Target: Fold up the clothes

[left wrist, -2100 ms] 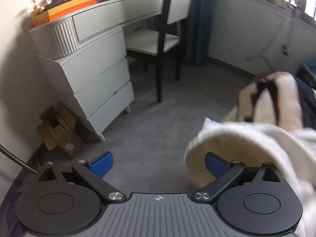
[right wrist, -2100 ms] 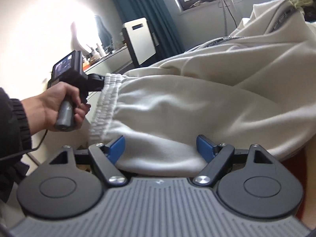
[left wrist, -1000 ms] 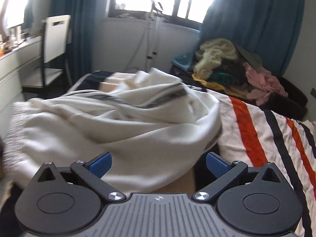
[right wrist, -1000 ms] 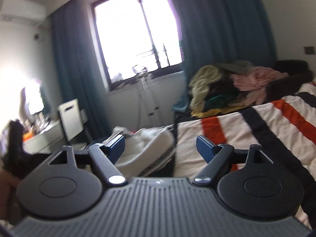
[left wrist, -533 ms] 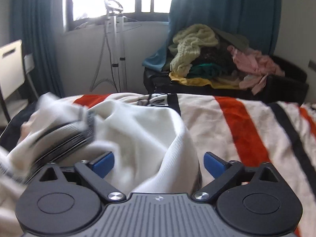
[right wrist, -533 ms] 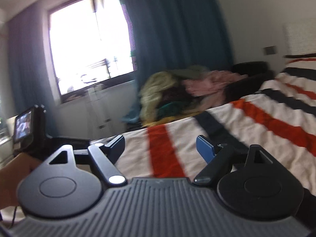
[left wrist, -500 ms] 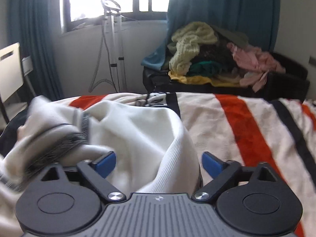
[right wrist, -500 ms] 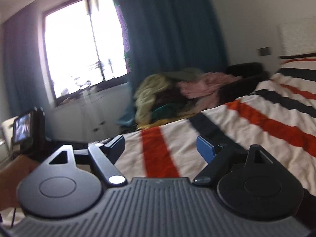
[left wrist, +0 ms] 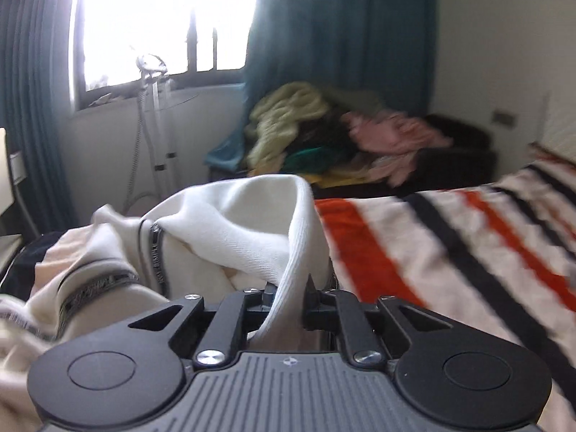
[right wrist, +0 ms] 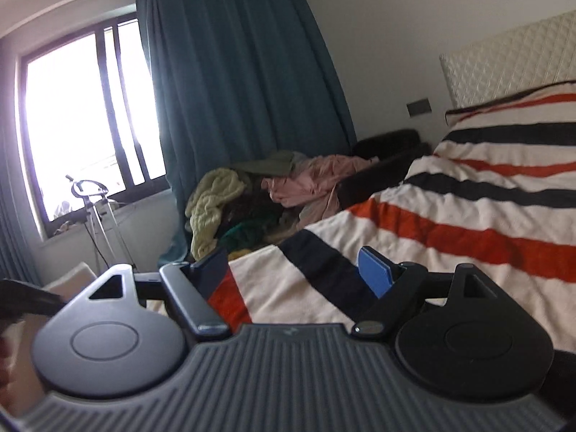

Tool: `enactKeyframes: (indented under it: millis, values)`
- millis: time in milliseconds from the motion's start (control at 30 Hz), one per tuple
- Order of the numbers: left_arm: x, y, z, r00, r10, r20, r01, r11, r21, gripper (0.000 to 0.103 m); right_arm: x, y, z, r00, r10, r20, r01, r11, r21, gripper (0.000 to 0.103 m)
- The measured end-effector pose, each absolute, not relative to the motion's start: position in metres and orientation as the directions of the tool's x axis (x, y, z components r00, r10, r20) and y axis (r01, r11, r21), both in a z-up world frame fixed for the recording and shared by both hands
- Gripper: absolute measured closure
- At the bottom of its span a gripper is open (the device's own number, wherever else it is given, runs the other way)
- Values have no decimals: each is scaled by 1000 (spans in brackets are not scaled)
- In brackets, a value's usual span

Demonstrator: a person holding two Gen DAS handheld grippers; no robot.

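A cream-white garment (left wrist: 223, 237) with dark lettered trim lies bunched on the left part of the striped bed (left wrist: 450, 244). My left gripper (left wrist: 288, 297) is shut on a ribbed white edge of this garment, which runs up from between the fingers. In the right wrist view, my right gripper (right wrist: 293, 268) stands open above the striped blanket (right wrist: 450, 216) with nothing between its blue pads (right wrist: 374, 270). The white garment does not show in the right wrist view.
A pile of mixed clothes (left wrist: 324, 136) sits on a dark seat beyond the bed, also seen as the clothes pile (right wrist: 259, 198). A garment steamer stand (left wrist: 151, 108) is under the window. Blue curtains (right wrist: 234, 90) hang behind. A padded headboard (right wrist: 511, 57) is at the right.
My left gripper has closed on the garment's ribbed edge; half a second ago its jaws were wide apart. The right gripper has swung right toward the headboard, still open.
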State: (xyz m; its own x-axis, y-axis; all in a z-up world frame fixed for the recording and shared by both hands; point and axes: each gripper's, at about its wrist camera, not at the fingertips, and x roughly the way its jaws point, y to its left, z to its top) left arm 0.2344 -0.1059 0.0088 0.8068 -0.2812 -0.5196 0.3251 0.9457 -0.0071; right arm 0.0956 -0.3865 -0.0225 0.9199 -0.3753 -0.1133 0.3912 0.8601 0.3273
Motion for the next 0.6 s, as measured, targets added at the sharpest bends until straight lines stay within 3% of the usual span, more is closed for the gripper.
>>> enactKeyframes:
  millis: [133,233,333,433,500,533,600]
  values:
    - [151,-86,12,781,-382,-493,401,913,-73,91,86,-381,-14,932,-345,-108,361,878,315,21]
    - [107,-64,-22,744,-390,-542,392,912,-118,90,82,-373,-11,951,-278,-132,306,901,306,21]
    - [88,-47,-47,719,-378,-583,343,923,-175,88,80,-363,-13,968,-141,-206,207,915,346,22]
    - [76,-36,-51,729,-390,-563,328,920,-214,82,81,-363,-22,958,-2,-288,136,885,445,22]
    - [72,-34,-47,729,-398,-557,331,917,-223,68,84,-369,-31,941,89,-325,111,829,548,24]
    - [68,-33,-45,730,-405,-550,335,914,-228,63,86,-372,-36,931,136,-338,102,793,601,31]
    - [60,-29,-40,746,-406,-528,329,914,-238,37,87,-377,-44,917,197,-347,101,727,679,35]
